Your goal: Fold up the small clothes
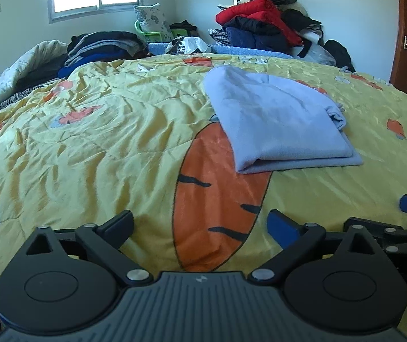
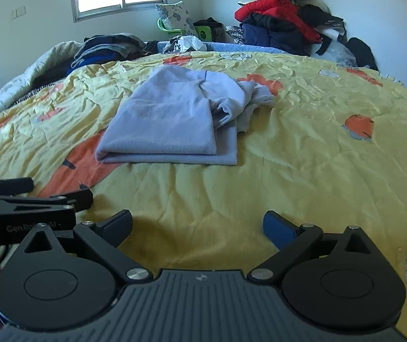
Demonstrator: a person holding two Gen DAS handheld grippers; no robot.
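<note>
The left gripper [image 1: 200, 225] stands with its jaws wide and nothing between them, low over the yellow quilt [image 1: 95, 142], and the right gripper [image 2: 197, 225] just beside it on its right is equally wide and empty. Ahead of both, well apart from the fingertips, lies the pale blue garment [image 1: 277, 125]: from the left gripper it sits forward and to the right, from the right gripper forward and a little to the left. Its near edge is a neat doubled fold, but in the right wrist view the far right part bunches up loosely, perhaps a sleeve or a hem, hard to tell at this range. So the fold looks partly done, with both tools released and drawn clear of the cloth. The next move probably calls for reaching forward again to that rumpled far side, pinching a single layer at its edge, and laying it flat over the folded body without dragging the lower layers askew.
</note>
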